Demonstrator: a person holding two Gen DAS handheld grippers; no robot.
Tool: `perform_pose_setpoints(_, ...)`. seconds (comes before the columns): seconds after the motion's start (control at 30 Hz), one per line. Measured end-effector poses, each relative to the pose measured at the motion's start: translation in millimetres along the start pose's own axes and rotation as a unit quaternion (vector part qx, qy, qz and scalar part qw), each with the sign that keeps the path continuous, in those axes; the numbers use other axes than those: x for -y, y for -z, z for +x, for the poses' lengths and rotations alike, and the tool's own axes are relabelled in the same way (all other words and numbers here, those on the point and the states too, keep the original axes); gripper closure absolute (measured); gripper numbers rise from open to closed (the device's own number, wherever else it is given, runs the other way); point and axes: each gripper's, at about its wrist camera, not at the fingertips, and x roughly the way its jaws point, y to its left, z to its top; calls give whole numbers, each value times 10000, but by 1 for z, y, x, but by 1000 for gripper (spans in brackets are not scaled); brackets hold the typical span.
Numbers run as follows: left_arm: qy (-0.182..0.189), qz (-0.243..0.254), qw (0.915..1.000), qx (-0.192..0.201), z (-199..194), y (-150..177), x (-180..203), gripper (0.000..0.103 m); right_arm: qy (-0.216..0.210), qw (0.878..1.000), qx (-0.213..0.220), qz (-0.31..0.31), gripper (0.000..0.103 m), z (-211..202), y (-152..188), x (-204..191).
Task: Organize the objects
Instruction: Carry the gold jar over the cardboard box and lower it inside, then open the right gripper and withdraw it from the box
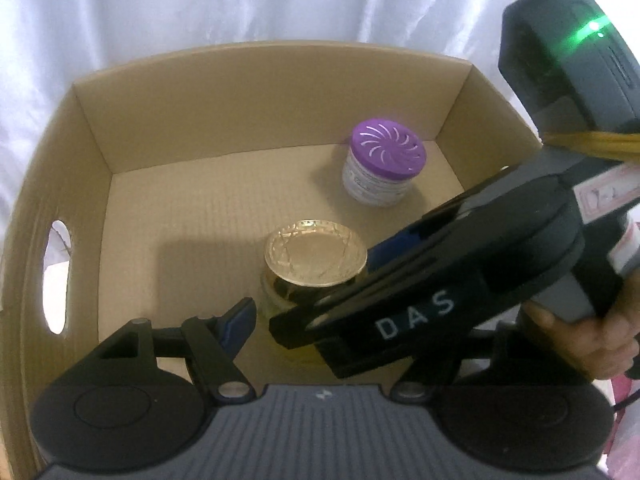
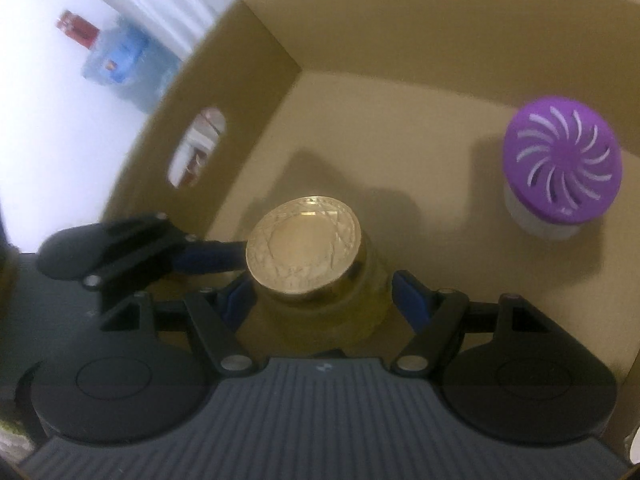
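Right claw (image 2: 320, 292) astride gold-lidded jar (image 2: 306, 244)

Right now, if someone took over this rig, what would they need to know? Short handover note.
Right gripper: fingers either side of the gold-lidded jar; grip unclear.
Left gripper: one finger beside the same jar, the other hidden; state unclear.
Things: the jar and purple-lidded container stand upright and apart in the cardboard box.
Done: both are in the box.
Left: probably release the jar and withdraw both grippers.
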Motion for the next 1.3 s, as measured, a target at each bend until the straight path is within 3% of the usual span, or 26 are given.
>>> perform_pose_setpoints(0.33, 76, -153, 9999, 15, -34, 34, 6, 25, 6, 9996, -153, -226, 27, -1, 4, -16)
perform_pose_setpoints(0.57, -168, -298, 9988, 348, -66, 44, 7, 21, -71, 9995, 308, -13, 26, -30, 10, -18)
perform_pose_setpoints(0.73, -258, -514, 9959, 699, -120, 71, 4, 21, -323, 9939, 1051, 87, 24, -86, 39, -22)
perform_pose_setpoints(0.87, -259, -839, 9894, 1158, -174, 108, -2, 14, -608, 9841, 1666, 38, 18, -130, 72, -32)
perform_pose_setpoints(0.97, -292, -1211, 9825, 1388, -212, 156, -6, 13, -841, 9803, 1785, 16, 15, -141, 99, -42)
perform_pose_setpoints(1.07, -367, -1686, 9741, 1464, -241, 200, -20, 13, -1040, 9798, 1709, -80, 13, -137, 119, -58)
perform_pose_setpoints(1.3, -494, -2820, 9482, 1378, -233, 276, -40, 11, -1290, 9845, 1048, -568, 12, -91, 136, -116)
